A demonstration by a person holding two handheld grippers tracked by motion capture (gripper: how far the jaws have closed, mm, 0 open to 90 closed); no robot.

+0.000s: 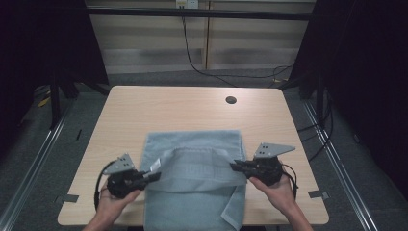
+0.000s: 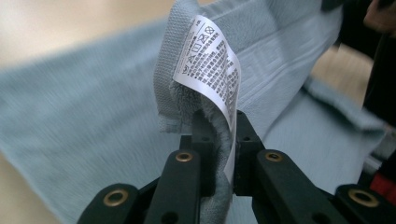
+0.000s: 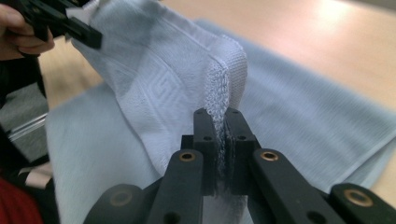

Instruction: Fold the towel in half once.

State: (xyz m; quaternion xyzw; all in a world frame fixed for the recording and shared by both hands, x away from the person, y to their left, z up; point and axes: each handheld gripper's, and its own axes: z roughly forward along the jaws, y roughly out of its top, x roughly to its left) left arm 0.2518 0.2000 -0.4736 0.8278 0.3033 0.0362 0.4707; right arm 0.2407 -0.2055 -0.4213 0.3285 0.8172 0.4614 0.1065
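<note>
You have each tool, left (image 1: pixel 153 177) and right (image 1: pixel 235 166), clenched on a corner of the towel (image 1: pixel 192 144), lifting that edge off the bench (image 1: pixel 144 106) to fold it.

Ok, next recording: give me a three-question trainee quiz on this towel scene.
1. True or false: both tongs, the left tongs and the right tongs, are clamped on the towel.
2. What white item hangs at the corner held by the left tongs?
A. a care label
B. a price sticker
C. a paper napkin
3. In the high view, what feature is set in the table top beyond the towel?

Key:
1. True; each pair pinches a towel corner.
2. A, the care label.
3. A round hole near the far right.
</note>
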